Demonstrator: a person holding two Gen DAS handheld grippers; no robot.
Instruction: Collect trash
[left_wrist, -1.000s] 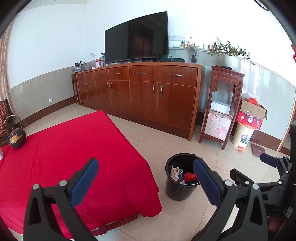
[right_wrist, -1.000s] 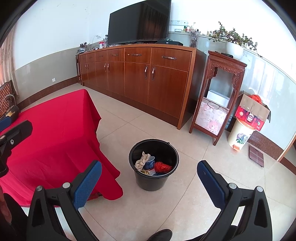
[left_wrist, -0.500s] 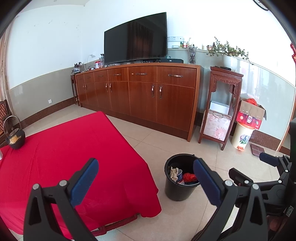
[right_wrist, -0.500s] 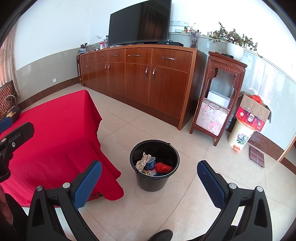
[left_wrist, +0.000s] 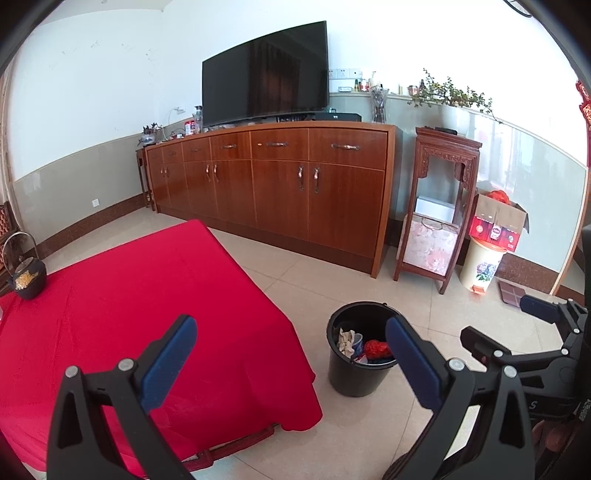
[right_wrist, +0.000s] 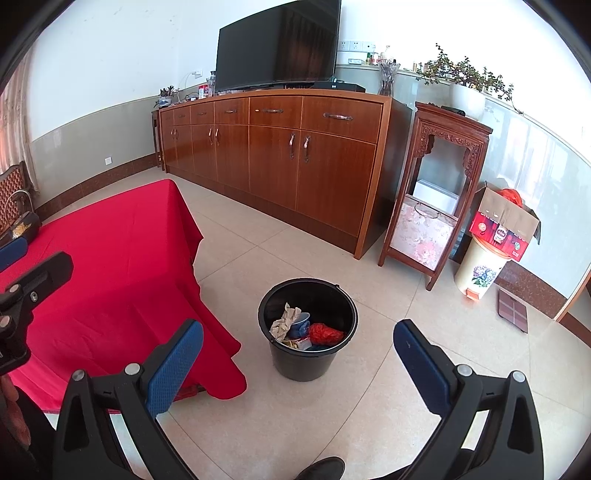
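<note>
Beside the red surface (right_wrist: 110, 258), on the floor: bucket (right_wrist: 307, 328) holding trash (right_wrist: 325, 333). Right hand-held gripper (right_wrist: 297, 352) nearer, bucket straight ahead; left hand-held gripper (left_wrist: 290, 347) beside it (both spread wide, empty).

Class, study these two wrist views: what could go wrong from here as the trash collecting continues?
1. The black bucket stands free on the floor by the red tablecloth's hanging corner; a nudge might tip it.
2. Both the left gripper and right gripper are open and empty; the small black kettle could be mistaken for trash.
</note>
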